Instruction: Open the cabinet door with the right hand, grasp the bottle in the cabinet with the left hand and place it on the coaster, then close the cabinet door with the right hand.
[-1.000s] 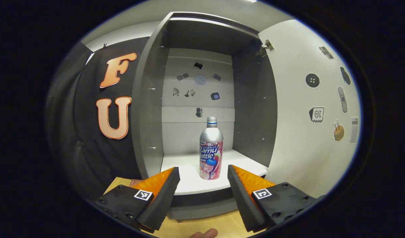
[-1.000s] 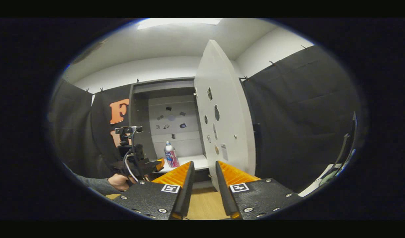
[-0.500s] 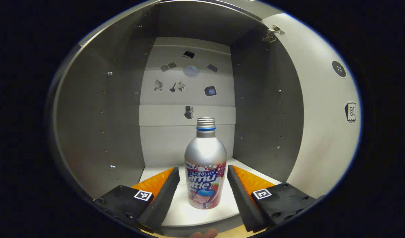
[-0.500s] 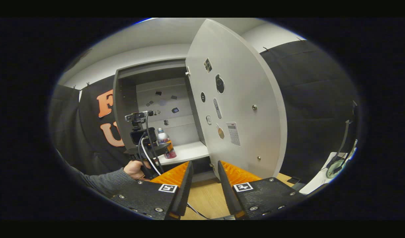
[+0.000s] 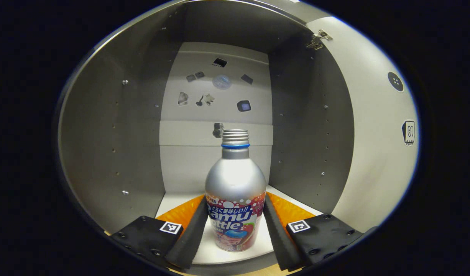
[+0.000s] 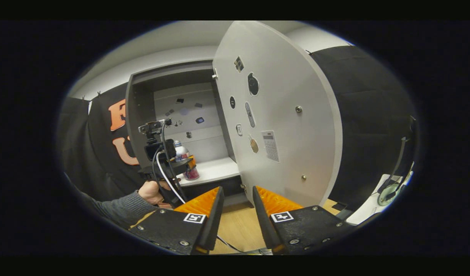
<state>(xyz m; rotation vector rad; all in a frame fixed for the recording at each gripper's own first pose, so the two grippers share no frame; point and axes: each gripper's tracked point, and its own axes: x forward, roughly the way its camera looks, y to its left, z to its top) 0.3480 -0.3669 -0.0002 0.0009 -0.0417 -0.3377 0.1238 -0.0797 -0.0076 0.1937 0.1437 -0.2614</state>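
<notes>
A silver bottle [image 5: 235, 184] with a pink label stands upright on the white shelf [image 5: 296, 207] inside the open cabinet. My left gripper [image 5: 235, 199] has reached into the cabinet, and its two fingers press on the bottle's lower sides. In the right gripper view, the left gripper [image 6: 166, 161] and the hand [image 6: 150, 191] holding it are at the cabinet mouth, with the bottle [image 6: 191, 174] partly hidden behind them. My right gripper [image 6: 238, 189] hovers over the wooden table [image 6: 235, 230] just in front of the open door [image 6: 288, 115], its fingers a narrow gap apart with nothing between them.
The door [image 5: 373, 134] stands swung out on the cabinet's right side, carrying stickers. Grey side walls [image 5: 112, 153] close in around the left gripper. A white object with a cable [image 6: 388, 191] lies at the table's far right.
My left gripper moved forward into the cabinet until the bottle sat between its fingers, then the fingers drew in onto it. The right gripper drifted closer to the open door.
</notes>
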